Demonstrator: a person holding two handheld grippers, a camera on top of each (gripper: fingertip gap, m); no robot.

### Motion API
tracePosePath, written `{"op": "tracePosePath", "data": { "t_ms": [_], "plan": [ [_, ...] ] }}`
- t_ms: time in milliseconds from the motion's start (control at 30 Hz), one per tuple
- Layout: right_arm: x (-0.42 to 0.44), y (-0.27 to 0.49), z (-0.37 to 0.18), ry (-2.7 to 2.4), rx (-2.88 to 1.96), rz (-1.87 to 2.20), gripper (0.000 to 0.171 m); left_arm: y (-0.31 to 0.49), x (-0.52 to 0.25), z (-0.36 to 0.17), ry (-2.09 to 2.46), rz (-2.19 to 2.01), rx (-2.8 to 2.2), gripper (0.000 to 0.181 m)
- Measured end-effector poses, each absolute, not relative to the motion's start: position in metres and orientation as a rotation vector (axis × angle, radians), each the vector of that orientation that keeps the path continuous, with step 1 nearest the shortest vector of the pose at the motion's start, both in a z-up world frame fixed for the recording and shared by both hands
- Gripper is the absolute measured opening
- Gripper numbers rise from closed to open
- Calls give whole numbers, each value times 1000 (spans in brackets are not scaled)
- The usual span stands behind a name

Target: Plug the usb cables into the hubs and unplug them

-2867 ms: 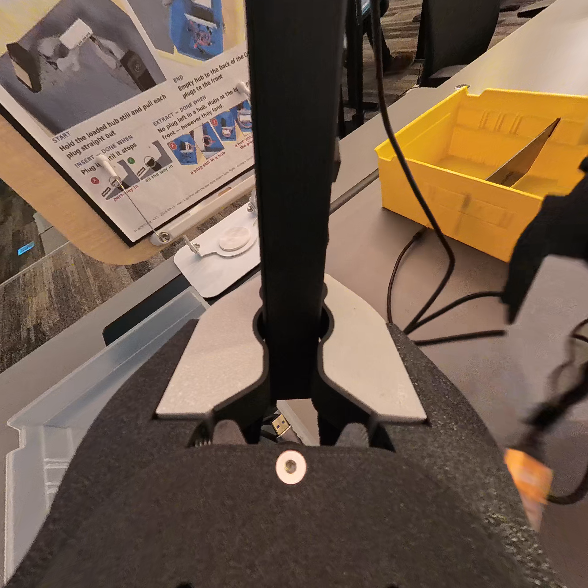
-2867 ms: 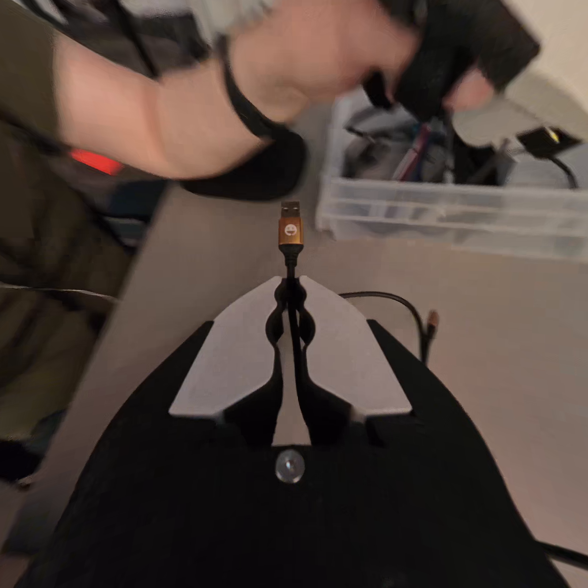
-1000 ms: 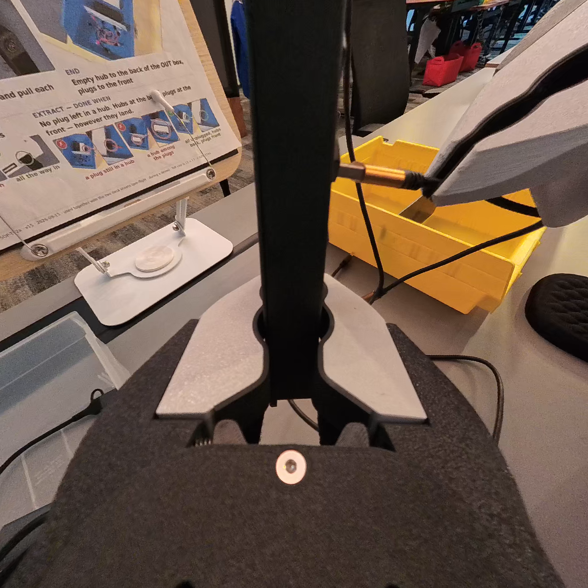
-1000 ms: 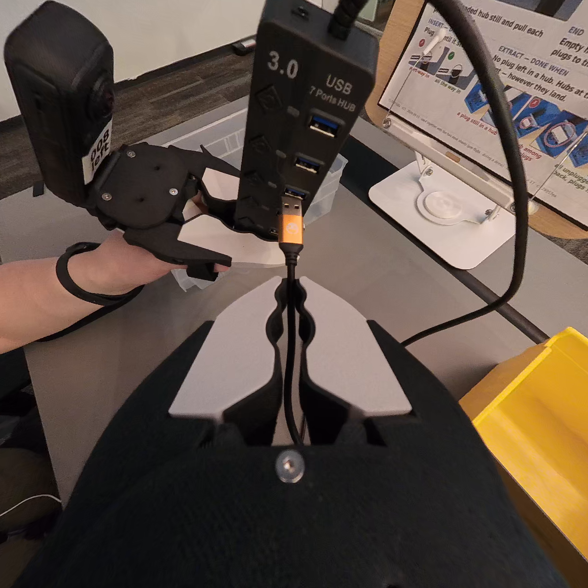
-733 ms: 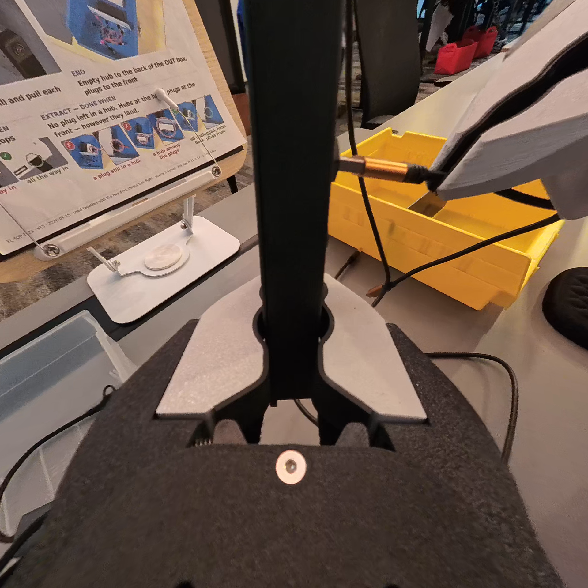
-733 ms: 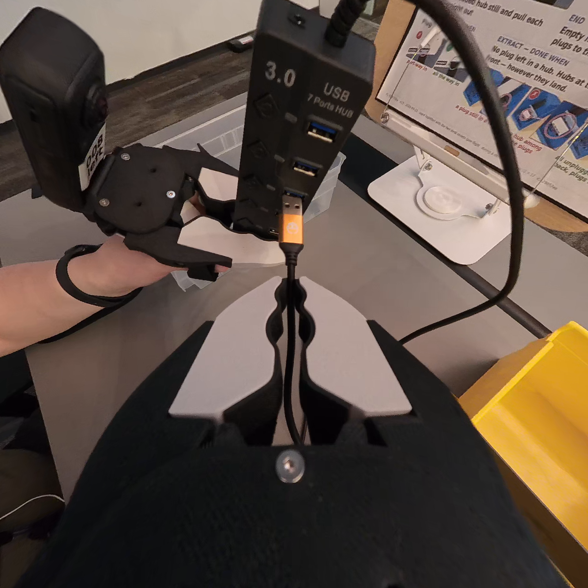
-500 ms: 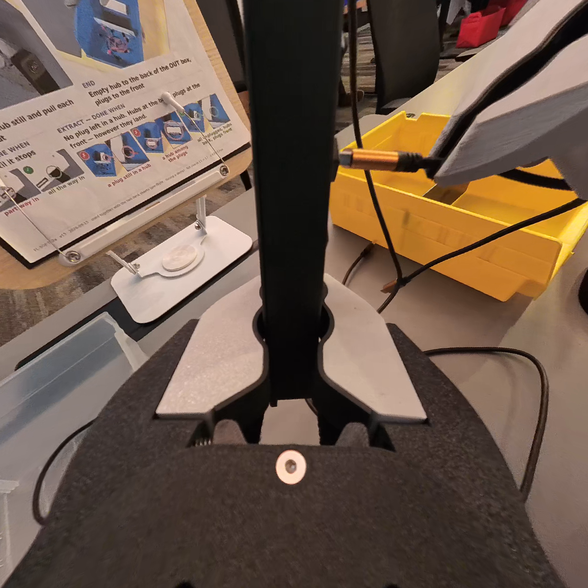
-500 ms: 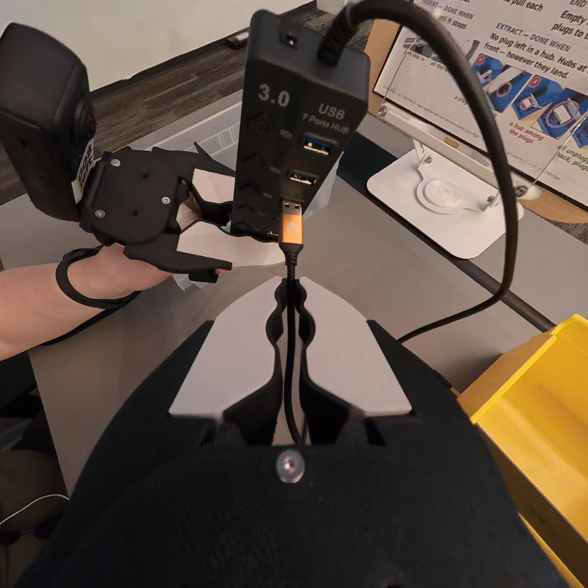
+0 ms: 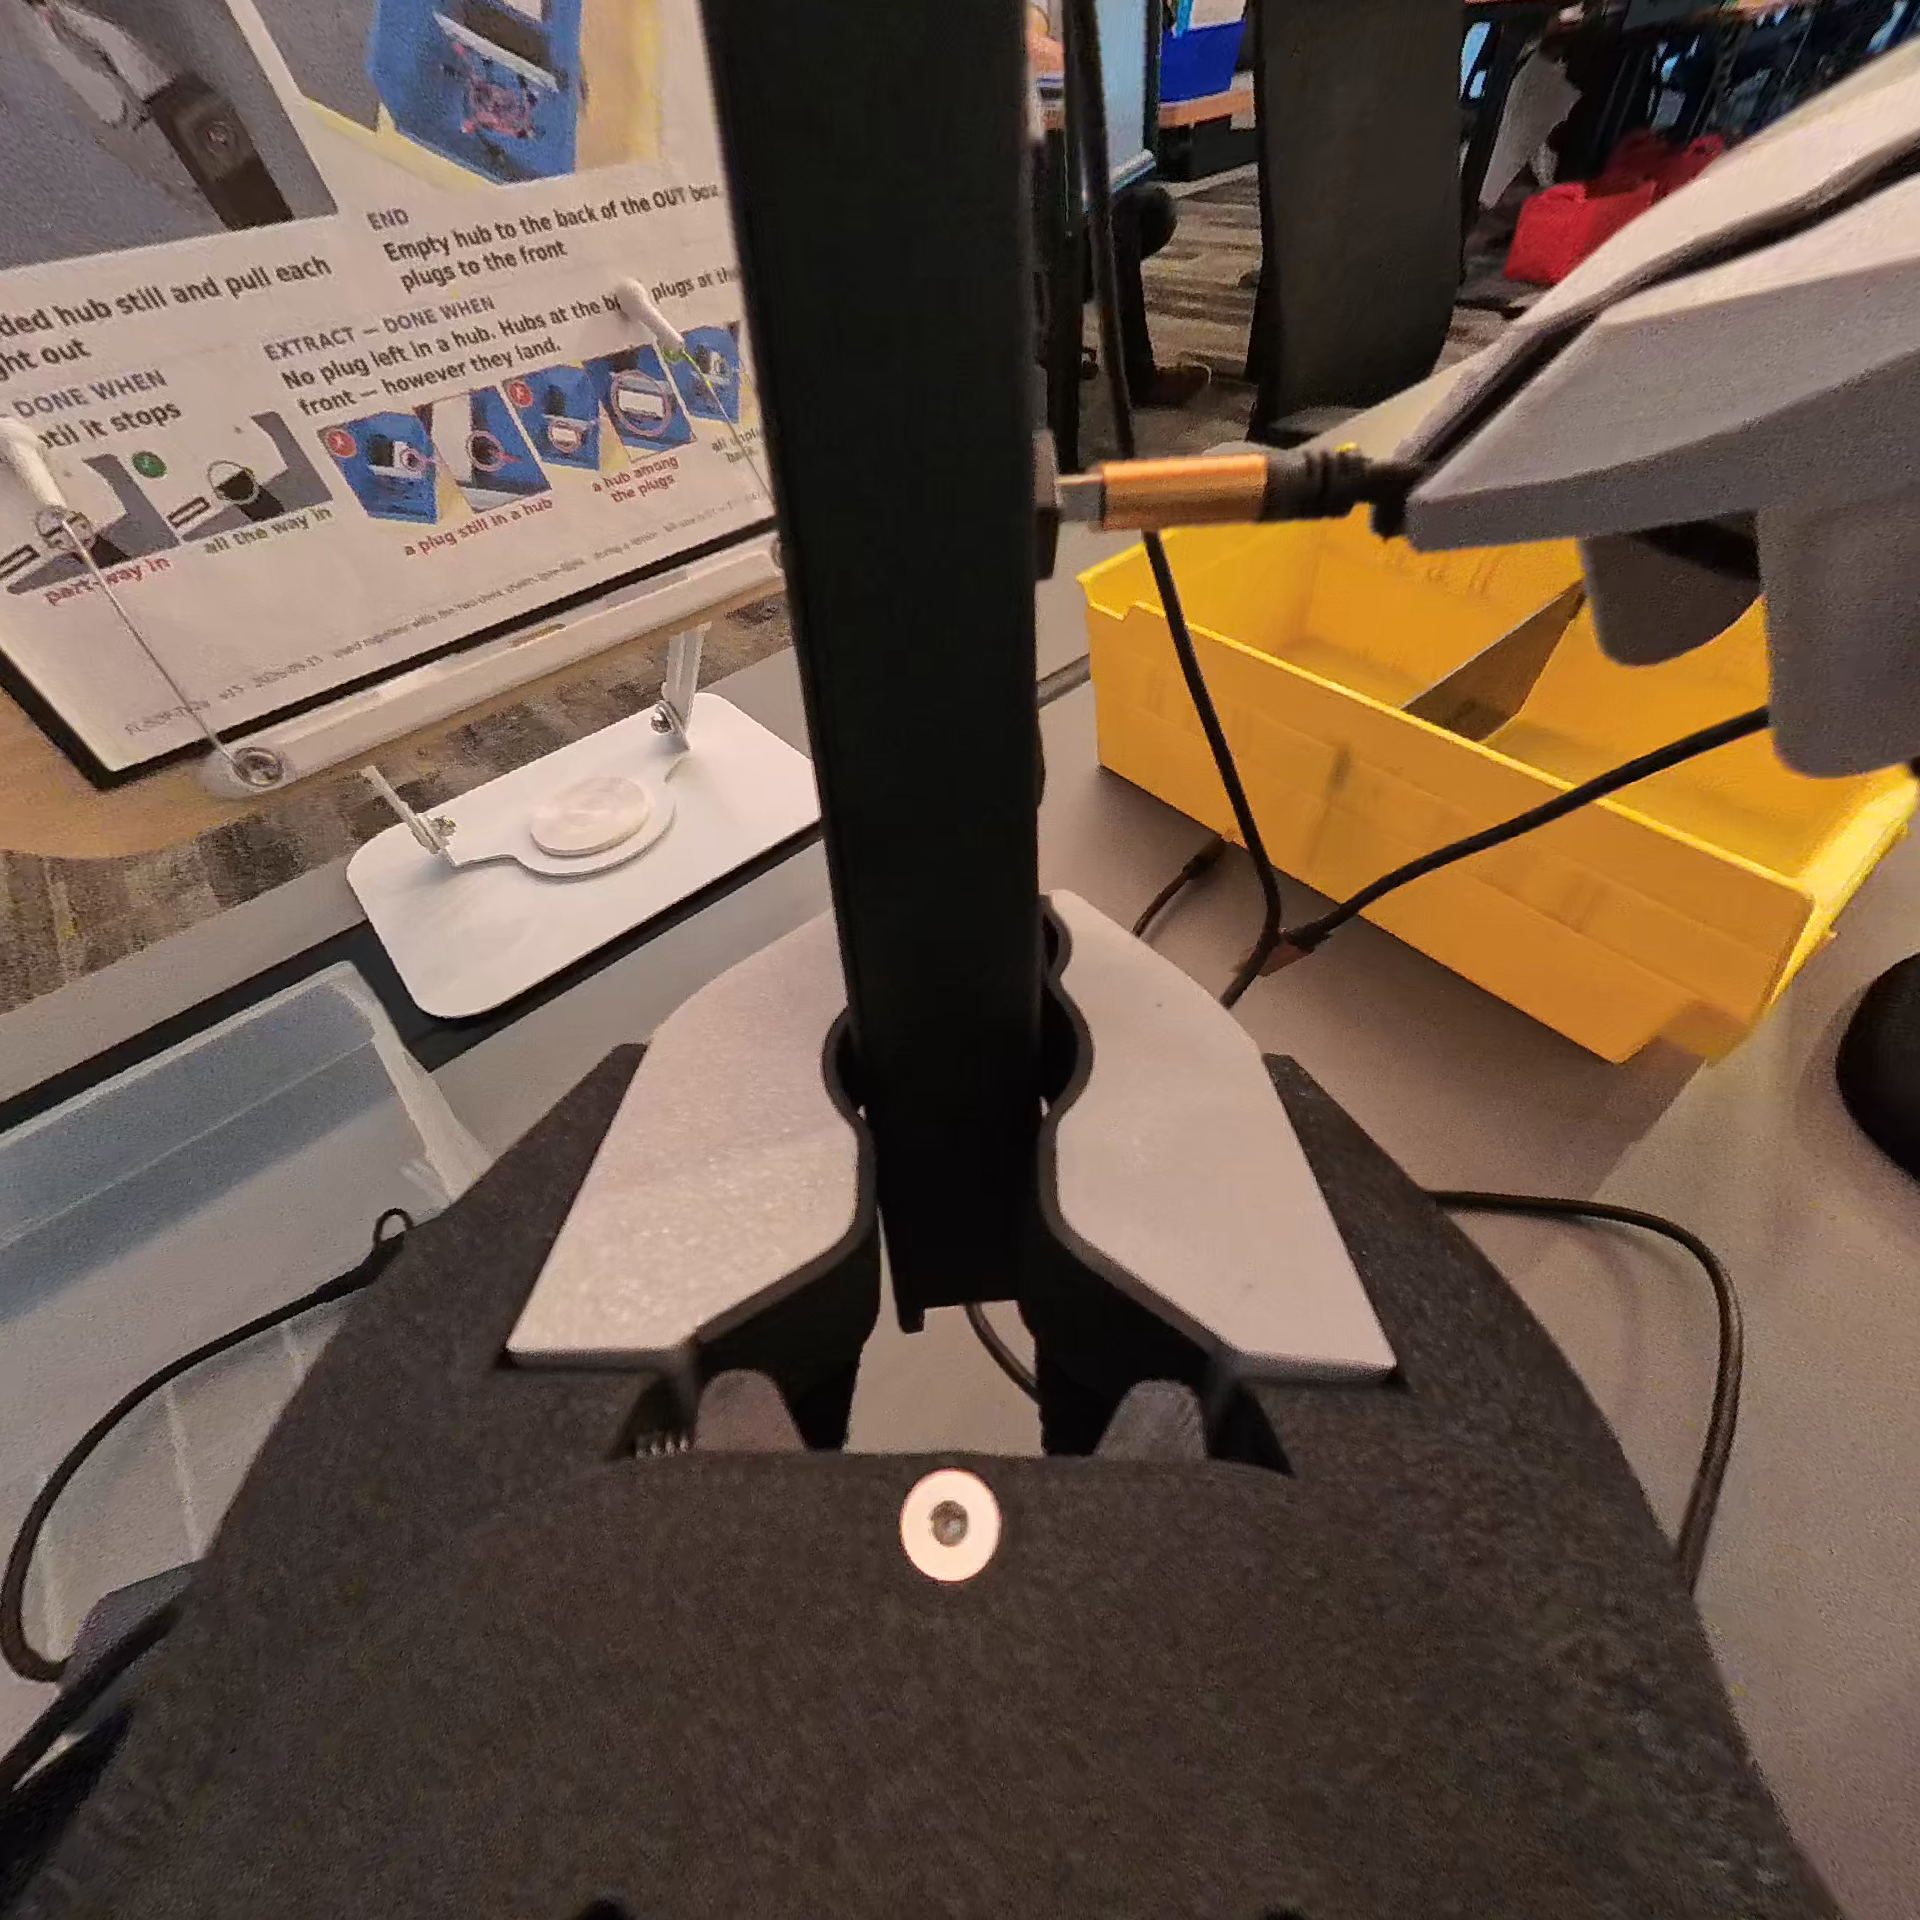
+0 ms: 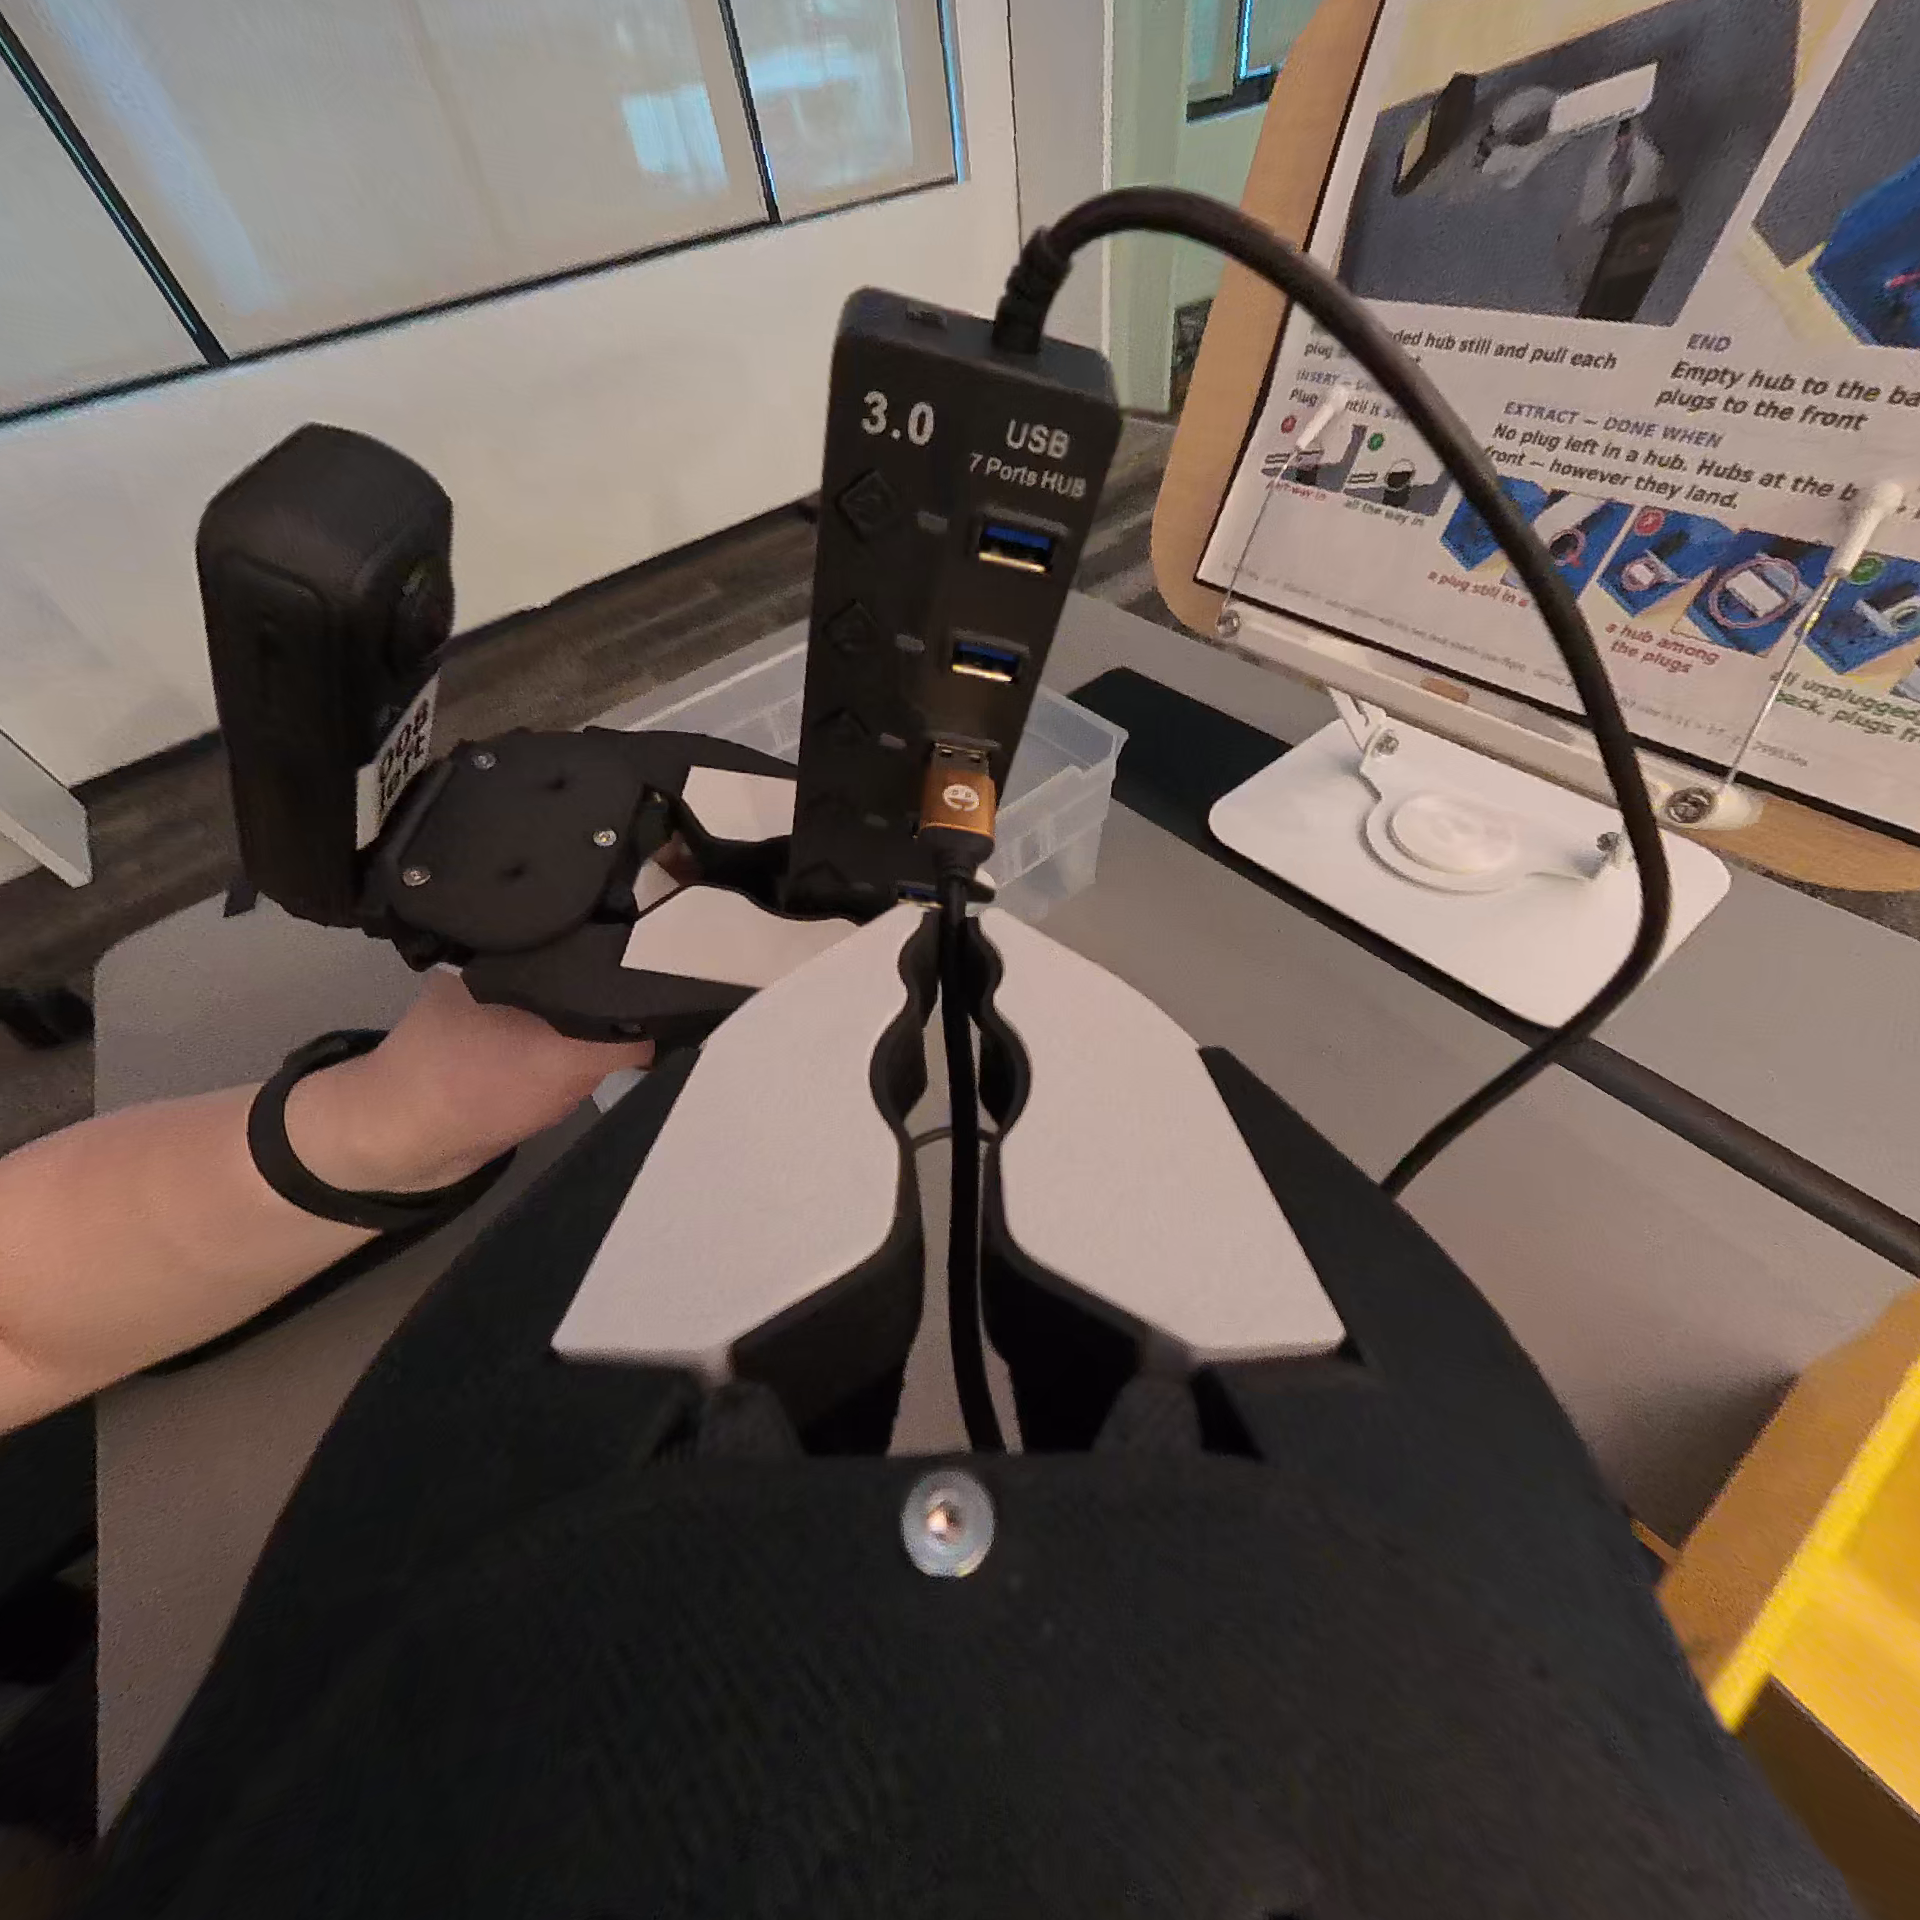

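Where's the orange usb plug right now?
In the right wrist view the orange usb plug sits dead centre at the hub's third port, just ahead of the right claw pinching its cable.

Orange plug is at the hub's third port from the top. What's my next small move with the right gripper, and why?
Probably push the right gripper straight forward along the plug's axis. The orange plug sits with its metal tip at the third port of the black hub, and bare metal shows in the left wrist view, so it looks not fully seated. The left gripper is shut on the hub, bracing it.
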State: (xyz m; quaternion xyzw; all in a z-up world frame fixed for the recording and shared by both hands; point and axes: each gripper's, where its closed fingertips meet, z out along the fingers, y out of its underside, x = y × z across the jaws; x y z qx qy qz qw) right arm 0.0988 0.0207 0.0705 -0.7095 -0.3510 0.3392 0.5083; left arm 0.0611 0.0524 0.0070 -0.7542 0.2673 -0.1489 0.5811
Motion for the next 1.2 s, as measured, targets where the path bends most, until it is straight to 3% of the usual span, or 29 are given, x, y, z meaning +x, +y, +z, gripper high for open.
{"op": "tracePosePath", "data": {
  "t_ms": [1200],
  "plan": [
    [85,22,89,-642,-1351,860,4,48,58,24,547,-396,-1707,28]
  ]
}}
